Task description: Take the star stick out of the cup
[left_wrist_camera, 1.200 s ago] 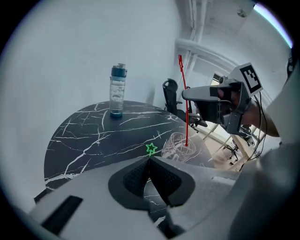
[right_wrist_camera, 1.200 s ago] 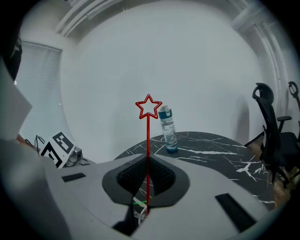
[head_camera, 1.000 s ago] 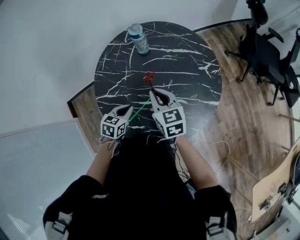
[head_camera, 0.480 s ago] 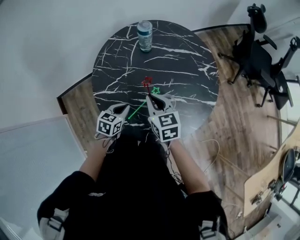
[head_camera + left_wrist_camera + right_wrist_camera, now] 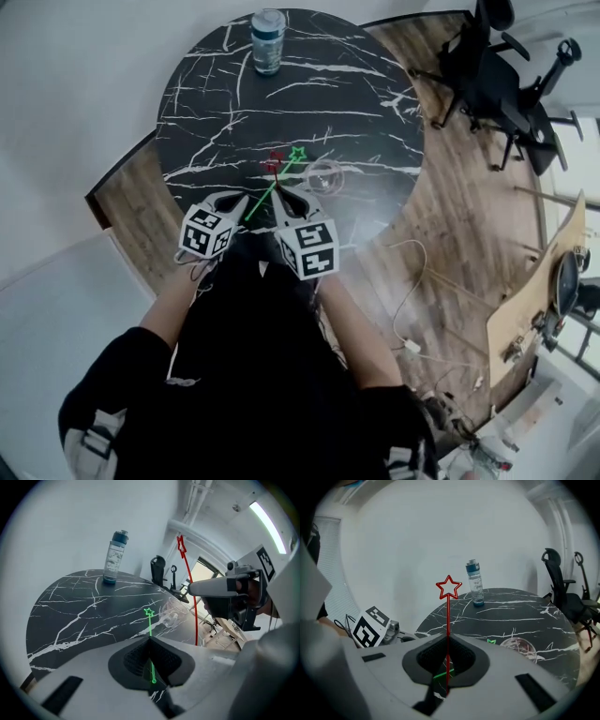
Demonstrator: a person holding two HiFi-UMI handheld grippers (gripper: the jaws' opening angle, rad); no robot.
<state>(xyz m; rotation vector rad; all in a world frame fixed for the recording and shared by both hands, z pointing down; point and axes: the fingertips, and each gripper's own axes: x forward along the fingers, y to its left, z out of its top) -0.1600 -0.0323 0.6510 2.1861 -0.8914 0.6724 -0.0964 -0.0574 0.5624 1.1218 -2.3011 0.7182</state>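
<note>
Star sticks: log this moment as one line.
left gripper: shut on green star stick | right gripper: shut on red star stick | cup: no stick inside

The round black marble worktop [image 5: 234,103] lies bare through its middle. A clear teal-capped water bottle [image 5: 268,40] stands at its far edge, well apart. Nearer, a clear glass cup [image 5: 325,175] stands just right of the tips of the green star stick [image 5: 150,630] and red star stick [image 5: 447,616].

water bottle [image 5: 268,39] (upright), marble table [image 5: 356,103], office chair [image 5: 487,80]
</note>
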